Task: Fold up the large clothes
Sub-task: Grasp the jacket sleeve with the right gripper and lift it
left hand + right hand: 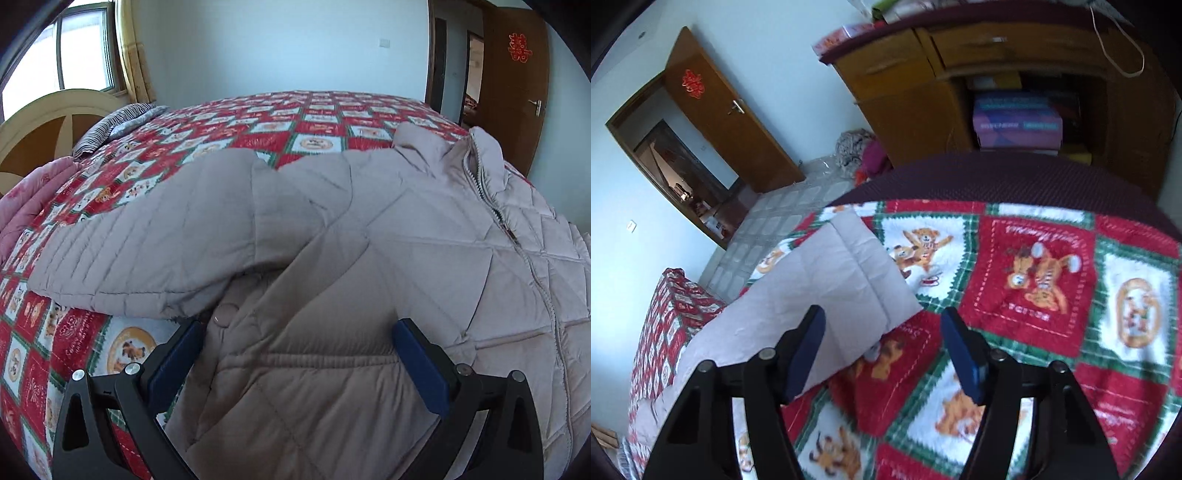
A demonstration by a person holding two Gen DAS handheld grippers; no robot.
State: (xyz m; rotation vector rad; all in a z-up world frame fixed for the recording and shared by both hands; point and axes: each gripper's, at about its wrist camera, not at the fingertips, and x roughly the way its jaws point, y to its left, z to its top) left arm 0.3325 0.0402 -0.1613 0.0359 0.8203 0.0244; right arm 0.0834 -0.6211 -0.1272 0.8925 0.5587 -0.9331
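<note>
A pale beige quilted puffer jacket (369,236) lies zipped on a bed with a red, white and green bear-pattern blanket (229,129). Its left sleeve (155,240) is spread out to the left. My left gripper (297,332) is open, its blue pads straddling the jacket's side near a snap button (225,314), not closed on the fabric. In the right wrist view the other sleeve (846,280) lies flat on the blanket (1034,280). My right gripper (882,325) is open and empty above the sleeve's cuff end.
A wooden headboard (40,125), striped pillow (114,123) and pink folded quilt (29,199) sit at the bed's left. A brown door (513,85) stands open. A wooden desk (979,85) with boxes stands beyond the bed's dark edge (997,177).
</note>
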